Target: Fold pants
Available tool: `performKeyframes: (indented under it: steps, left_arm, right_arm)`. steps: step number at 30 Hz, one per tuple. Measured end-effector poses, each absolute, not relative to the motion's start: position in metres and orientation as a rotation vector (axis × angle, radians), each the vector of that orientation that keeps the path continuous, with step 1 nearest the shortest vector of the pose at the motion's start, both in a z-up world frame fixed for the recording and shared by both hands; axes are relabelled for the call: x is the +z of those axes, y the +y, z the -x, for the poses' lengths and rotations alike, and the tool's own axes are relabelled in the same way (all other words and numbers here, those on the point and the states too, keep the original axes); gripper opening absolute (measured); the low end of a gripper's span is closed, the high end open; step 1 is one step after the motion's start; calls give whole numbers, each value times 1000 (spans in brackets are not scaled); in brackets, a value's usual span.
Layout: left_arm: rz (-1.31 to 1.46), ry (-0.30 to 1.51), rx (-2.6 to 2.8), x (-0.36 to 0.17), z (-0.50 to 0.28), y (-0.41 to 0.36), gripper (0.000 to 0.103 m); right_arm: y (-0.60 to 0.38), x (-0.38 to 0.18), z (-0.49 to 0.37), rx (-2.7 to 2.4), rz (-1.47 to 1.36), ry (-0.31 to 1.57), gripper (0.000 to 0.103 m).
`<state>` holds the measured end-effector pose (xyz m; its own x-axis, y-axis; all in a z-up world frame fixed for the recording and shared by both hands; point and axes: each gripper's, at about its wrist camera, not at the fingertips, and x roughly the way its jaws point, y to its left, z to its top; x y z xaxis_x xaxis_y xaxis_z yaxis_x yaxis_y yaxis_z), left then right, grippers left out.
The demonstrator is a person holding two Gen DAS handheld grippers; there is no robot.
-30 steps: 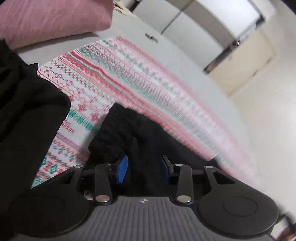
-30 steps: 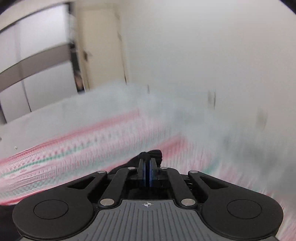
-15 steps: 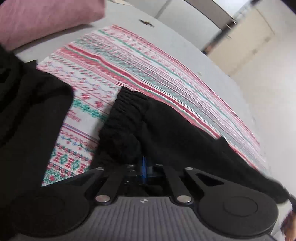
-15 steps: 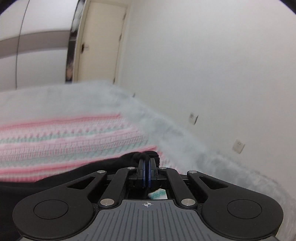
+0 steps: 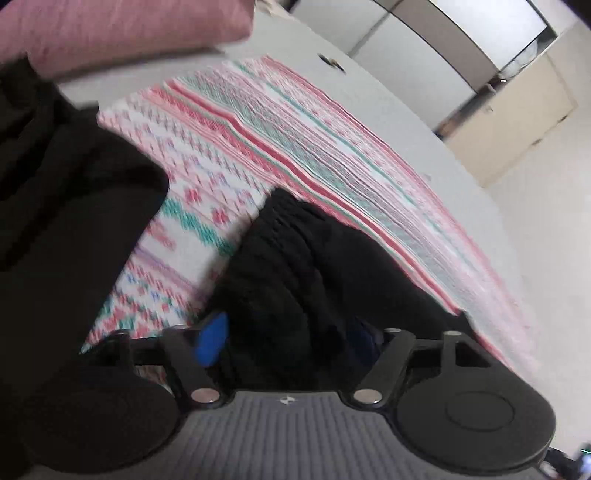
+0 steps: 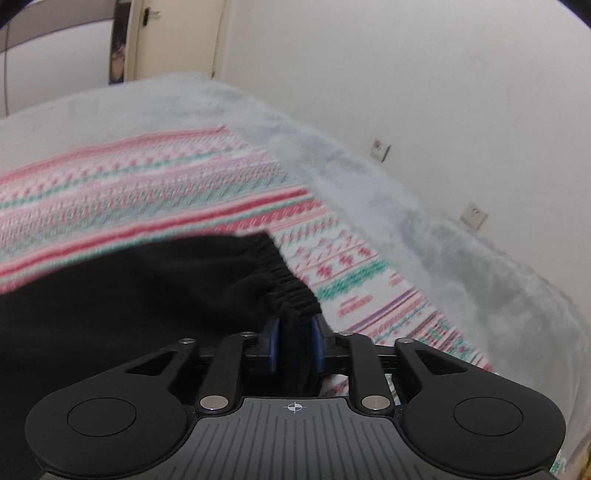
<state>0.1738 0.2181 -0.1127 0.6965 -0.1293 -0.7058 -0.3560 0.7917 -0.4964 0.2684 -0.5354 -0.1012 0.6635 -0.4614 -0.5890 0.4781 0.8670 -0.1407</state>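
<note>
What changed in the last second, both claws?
Both claws were shut on the pants half a second ago; now both are opening. The left claw stands wide with the fabric loose between its fingers. The right claw has parted a little, the waistband still between its pads, and it came down toward the blanket. The blanket and pillow stayed put.

Black pants (image 5: pixel 295 273), soft knit with gathered elastic waistband (image 6: pixel 291 291). Lying bunched and partly folded across near edge of striped pink-and-teal blanket (image 5: pixel 236 155) on bed.
</note>
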Motion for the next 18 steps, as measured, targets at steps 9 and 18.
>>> performKeyframes:
  steps: [9,18]
  left_arm:
    - [694,723,92,-87,-134,220,40]
    - [567,890,101,-118,-152,206,52]
  right_arm:
    - [-528,-55,-231,-498,-69,340,0]
    - [-530,-112,-264,-609,206,640,1]
